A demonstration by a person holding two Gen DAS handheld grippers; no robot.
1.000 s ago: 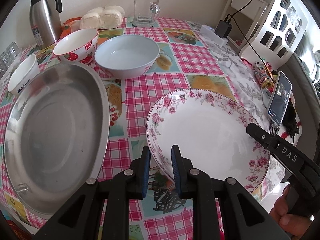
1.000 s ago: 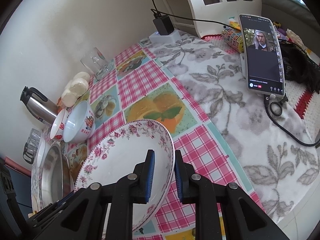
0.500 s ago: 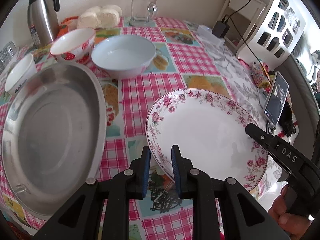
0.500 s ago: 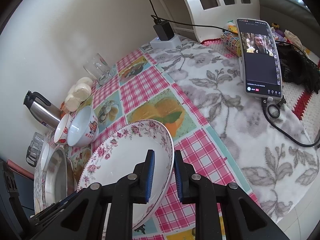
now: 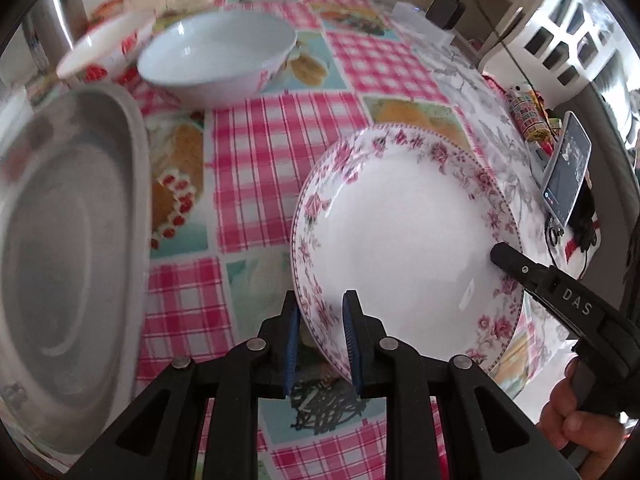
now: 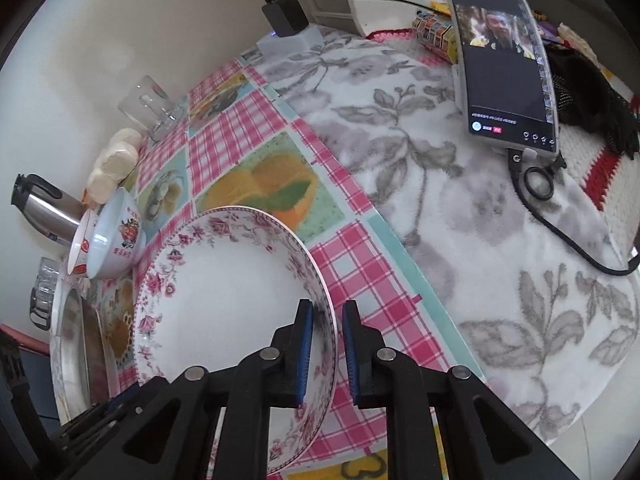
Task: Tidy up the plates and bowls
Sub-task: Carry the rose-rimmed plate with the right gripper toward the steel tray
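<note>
Plainly, "DAS" is showing in white letters on the right gripper [image 5: 505,257] arm; no other writing is reading clearly. Both grippers are pinching the floral plate [image 5: 404,232] by opposite edges: the left gripper [image 5: 320,340] is clamping the near-left rim, one blue pad above and one below, and the right gripper [image 6: 325,350], its jaws having just closed a little further, is gripping the right rim [image 6: 320,280]. That plate is tilting above the checked cloth [image 5: 256,168], right of the steel tray [image 5: 72,248], with two bowls [image 5: 218,60] sitting beyond.

White plate [image 5: 404,236] with pink rose border; pink-checked tablecloth [image 5: 256,184]; blue-padded black tongs [image 5: 320,344]
</note>
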